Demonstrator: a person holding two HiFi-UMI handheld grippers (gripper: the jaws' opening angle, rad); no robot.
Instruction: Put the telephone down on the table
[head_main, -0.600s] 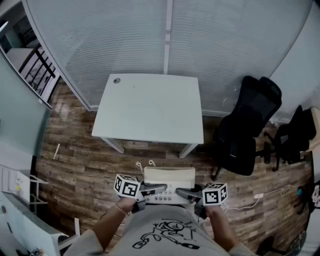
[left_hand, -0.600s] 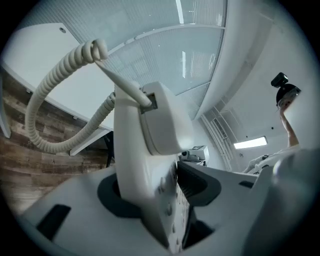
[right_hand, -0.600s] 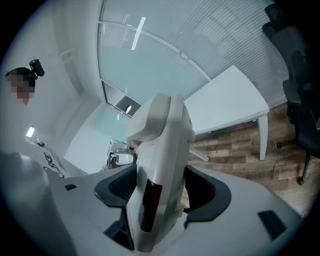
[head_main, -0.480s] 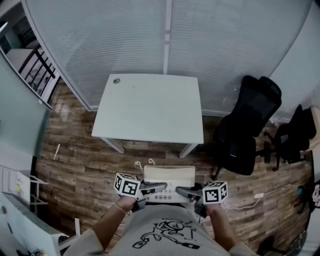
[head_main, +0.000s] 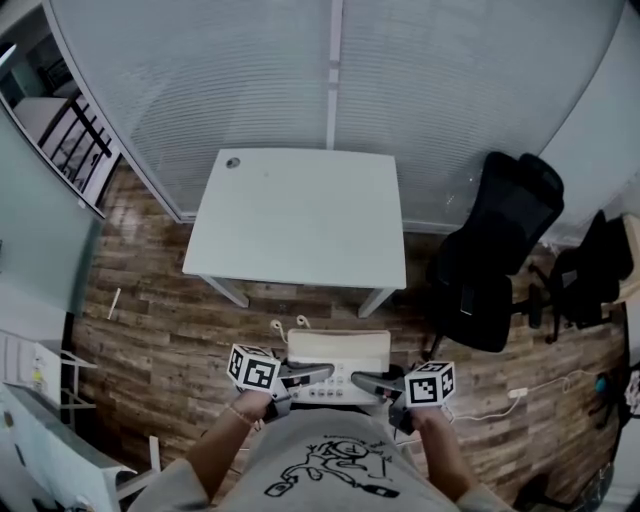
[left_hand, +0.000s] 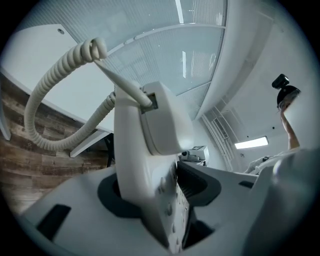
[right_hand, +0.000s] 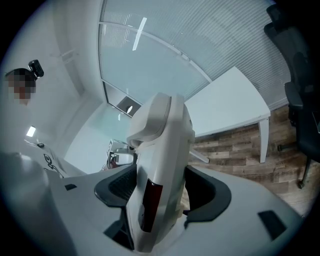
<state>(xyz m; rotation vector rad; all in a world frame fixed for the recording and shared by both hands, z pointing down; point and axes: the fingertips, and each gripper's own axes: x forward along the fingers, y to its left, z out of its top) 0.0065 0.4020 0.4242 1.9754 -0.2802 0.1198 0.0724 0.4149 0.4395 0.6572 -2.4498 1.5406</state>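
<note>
While the person is standing on the brown wood-plank floor (head_main: 150, 300) a little short of the white rectangular table (head_main: 300, 215), the two grippers are carrying a cream-white plastic desk telephone (head_main: 338, 358) between them, low in front of the person's body. It is hanging in the air over the planks, near the table's front edge but not yet above the top. The left gripper (head_main: 312, 376) is pinching the telephone's left side: in the left gripper view its jaws are pressing on the pale casing (left_hand: 150, 150) from both faces, with the button panel running down between the dark pads. The right gripper (head_main: 362, 382) is doing the same on the opposite side, its jaws standing wide yet bearing on the thick edge of the body (right_hand: 160, 165), so neither tool is empty. A pale grey coiled cord (left_hand: 47, 102) is looping out from the set and swinging free in the air on the left. A black office chair (head_main: 500, 250) is standing well apart to the right of the table. To my eye the carry is the step in hand and the setting-down is not begun. The next move is calling for both grippers to go forward together and level until the set is over the bare tabletop, then sink until its base is resting flat, and only then for the jaws to spread. The loose cord is the thing to mind, since it could catch on the table's edge.
</note>
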